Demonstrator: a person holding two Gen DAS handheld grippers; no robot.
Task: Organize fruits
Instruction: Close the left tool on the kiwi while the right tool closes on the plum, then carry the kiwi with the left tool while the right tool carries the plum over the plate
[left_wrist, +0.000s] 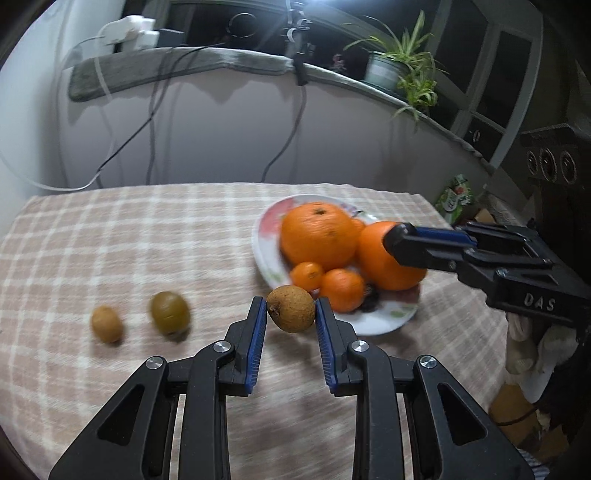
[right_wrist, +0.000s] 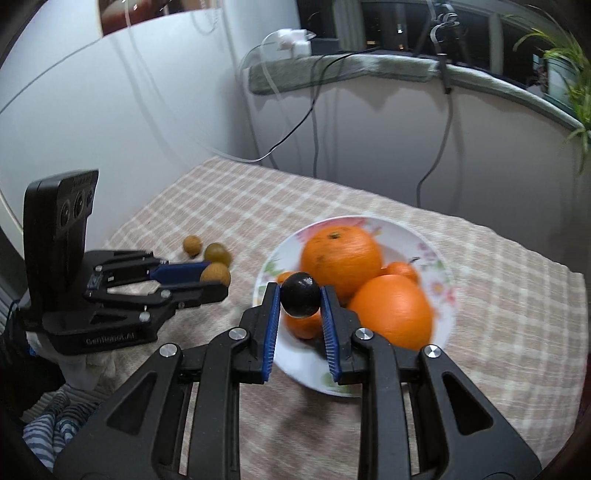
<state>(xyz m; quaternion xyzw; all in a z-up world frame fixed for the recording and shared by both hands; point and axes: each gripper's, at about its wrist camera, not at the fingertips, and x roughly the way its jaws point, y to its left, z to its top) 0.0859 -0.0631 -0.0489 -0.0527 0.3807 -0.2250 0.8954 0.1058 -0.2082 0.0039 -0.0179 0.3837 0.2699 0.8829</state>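
My left gripper is shut on a brown kiwi and holds it just above the checked cloth, left of the plate's near rim. Two more kiwis, one brown and one greenish, lie on the cloth to the left. My right gripper is shut on a small dark round fruit above the plate's near left edge. The plate holds two large oranges and several small mandarins. The left gripper also shows in the right wrist view.
The table has a beige checked cloth. Cables hang down the wall behind. A potted plant stands on the ledge at the back right. A green packet sits past the table's right edge.
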